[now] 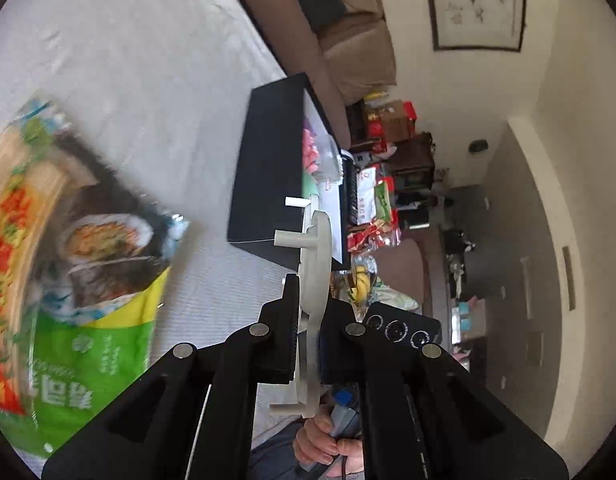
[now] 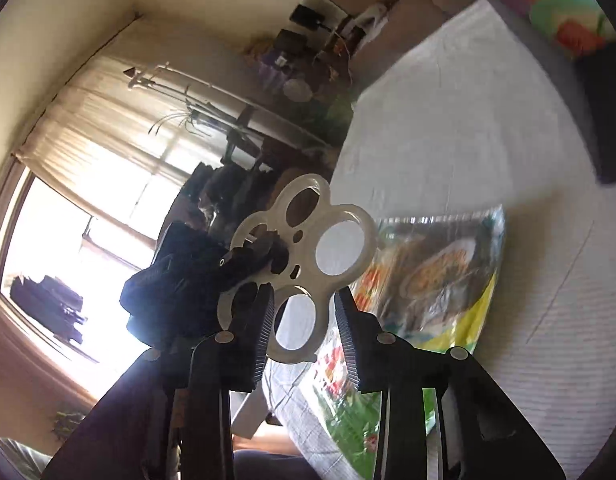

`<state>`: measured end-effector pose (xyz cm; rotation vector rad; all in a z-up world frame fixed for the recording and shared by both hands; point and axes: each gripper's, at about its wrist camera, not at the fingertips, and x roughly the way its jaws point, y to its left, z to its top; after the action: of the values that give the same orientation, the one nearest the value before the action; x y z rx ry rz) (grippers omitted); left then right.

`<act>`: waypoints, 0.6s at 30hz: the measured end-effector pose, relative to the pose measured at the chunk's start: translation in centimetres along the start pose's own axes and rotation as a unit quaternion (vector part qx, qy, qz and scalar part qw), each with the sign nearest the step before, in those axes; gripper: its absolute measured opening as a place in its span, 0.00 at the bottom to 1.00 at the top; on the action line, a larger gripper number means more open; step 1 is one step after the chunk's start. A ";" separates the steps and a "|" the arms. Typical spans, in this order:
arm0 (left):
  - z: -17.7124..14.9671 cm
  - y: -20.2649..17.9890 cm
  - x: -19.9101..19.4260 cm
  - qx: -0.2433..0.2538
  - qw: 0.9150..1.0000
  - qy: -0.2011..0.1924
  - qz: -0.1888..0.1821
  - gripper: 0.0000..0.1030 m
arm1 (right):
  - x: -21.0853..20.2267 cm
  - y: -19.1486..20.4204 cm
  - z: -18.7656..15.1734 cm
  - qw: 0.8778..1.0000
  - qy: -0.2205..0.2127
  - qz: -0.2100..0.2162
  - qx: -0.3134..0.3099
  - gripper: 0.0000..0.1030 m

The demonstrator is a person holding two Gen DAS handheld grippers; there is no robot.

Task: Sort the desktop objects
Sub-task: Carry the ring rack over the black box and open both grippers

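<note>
A white plastic piece (image 1: 318, 248) with four ring holes and short pegs is held up above the table. My left gripper (image 1: 314, 300) is shut on its flat faces, and in this view it shows edge-on. In the right wrist view the same piece (image 2: 308, 252) faces the camera, with the left gripper (image 2: 263, 254) clamped on its left side. My right gripper (image 2: 303, 308) has the lowest ring between its ridged pads, which lie against that ring's edges. A green seaweed-roll packet (image 1: 79, 264) (image 2: 428, 280) lies flat on the white cloth below.
A black open box (image 1: 267, 168) holding coloured packets stands on the white tablecloth (image 1: 127, 80) beyond the grippers. A hand (image 1: 328, 444) grips a grey handle under the piece. A brown sofa (image 1: 340, 52) and cluttered shelves lie past the table's edge.
</note>
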<state>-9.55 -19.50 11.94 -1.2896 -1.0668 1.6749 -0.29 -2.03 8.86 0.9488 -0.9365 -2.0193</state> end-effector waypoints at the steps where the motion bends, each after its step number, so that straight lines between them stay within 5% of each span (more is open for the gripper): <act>1: 0.7 -1.9 1.9 0.018 1.000 0.009 0.004 0.07 | -1.7 0.0 1.3 1.000 -0.009 -0.008 -0.009 0.33; 5: 3.5 -8.2 10.3 0.083 0.995 0.044 0.028 0.09 | -8.7 -1.3 7.2 0.997 -0.052 -0.046 -0.040 0.33; 11: 6.4 -12.8 20.8 0.117 0.988 0.084 0.059 0.13 | -15.5 -6.4 13.7 0.993 -0.076 -0.090 -0.030 0.33; 18: 5.8 -12.6 25.4 0.148 0.978 0.111 0.093 0.20 | -19.0 -11.9 16.4 0.992 -0.088 -0.092 -0.019 0.33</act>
<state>-19.54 7.46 15.69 -1.3707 -0.5559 1.7016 -8.18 24.29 12.79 0.8746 -0.9287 -2.2990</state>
